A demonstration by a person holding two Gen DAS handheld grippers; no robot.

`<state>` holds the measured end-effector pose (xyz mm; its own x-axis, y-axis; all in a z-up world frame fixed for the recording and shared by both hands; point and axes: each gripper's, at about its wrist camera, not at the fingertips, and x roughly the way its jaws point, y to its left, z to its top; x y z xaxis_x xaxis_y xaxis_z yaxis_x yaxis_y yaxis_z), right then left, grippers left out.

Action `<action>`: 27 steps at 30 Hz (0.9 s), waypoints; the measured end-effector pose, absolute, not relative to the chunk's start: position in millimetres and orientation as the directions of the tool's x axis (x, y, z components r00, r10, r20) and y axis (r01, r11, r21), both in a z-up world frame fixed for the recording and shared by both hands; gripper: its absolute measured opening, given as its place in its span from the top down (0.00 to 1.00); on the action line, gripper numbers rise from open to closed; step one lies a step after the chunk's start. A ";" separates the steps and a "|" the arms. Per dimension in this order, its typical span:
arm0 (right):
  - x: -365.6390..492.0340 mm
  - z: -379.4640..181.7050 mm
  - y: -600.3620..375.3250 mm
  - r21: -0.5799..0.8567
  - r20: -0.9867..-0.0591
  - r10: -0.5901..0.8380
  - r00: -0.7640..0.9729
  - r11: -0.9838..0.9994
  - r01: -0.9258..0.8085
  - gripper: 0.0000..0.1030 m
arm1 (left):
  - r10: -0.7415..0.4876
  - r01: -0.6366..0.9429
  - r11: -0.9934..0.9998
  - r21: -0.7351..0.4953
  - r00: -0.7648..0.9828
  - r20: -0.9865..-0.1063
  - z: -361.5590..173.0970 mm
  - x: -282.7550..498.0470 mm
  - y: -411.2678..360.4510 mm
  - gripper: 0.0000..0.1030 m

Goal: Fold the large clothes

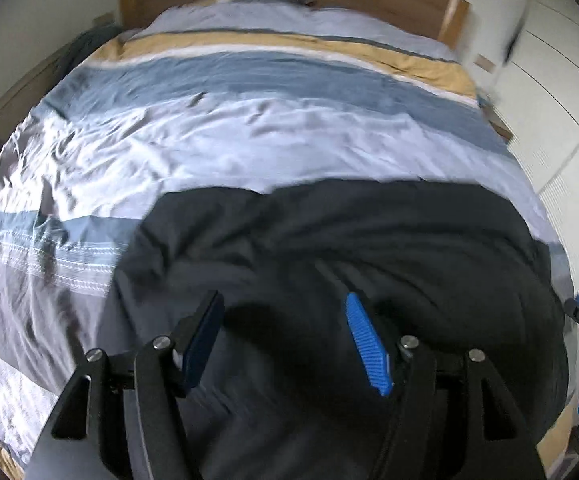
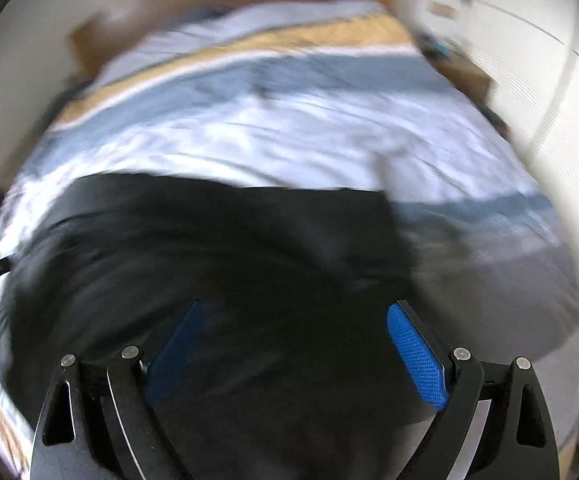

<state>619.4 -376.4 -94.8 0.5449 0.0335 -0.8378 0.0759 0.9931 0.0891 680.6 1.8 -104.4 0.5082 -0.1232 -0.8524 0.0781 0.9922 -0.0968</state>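
Left gripper [image 1: 285,320] and right gripper [image 2: 293,328], both released, hang over the black garment [image 1: 369,232]; beyond its far edge, seemingly straight through blur, the bed [image 1: 249,132] lies bare.

Lighting: soft, even daylight, moderately bright; pale sheen on the creased bedcover [image 1: 217,132]; the dark garment [image 1: 369,232] underexposed, its folds barely legible; faint shadows beneath the fingers [image 1: 363,344]. Quality: strong fisheye bending, black vignette at the corners; left wrist view mildly smeared at right edge; right wrist view heavily motion-blurred throughout, headboard [image 2: 217,4] and wall streaked.
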 end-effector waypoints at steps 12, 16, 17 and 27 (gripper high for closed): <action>605.3 -135.1 -342.1 0.094 -0.866 0.059 0.497 0.994 0.046 0.01 | -0.073 0.121 0.993 -0.001 0.590 -0.804 -136.1 640.7 -23.8 0.37; 600.3 -142.6 -358.1 0.087 -0.874 0.040 0.485 0.993 0.075 0.01 | -0.069 0.115 0.993 -0.002 0.589 -0.805 -139.2 639.2 -19.9 0.33; 598.5 -143.4 -363.4 0.091 -0.876 0.038 0.481 0.992 0.088 0.01 | -0.070 0.114 0.993 -0.002 0.588 -0.806 -139.7 638.9 -19.2 0.32; 580.5 -156.9 -401.0 0.043 -0.904 -0.046 0.425 0.979 0.197 0.01 | -0.046 0.118 0.993 0.030 0.587 -0.808 -139.9 631.8 -20.4 0.30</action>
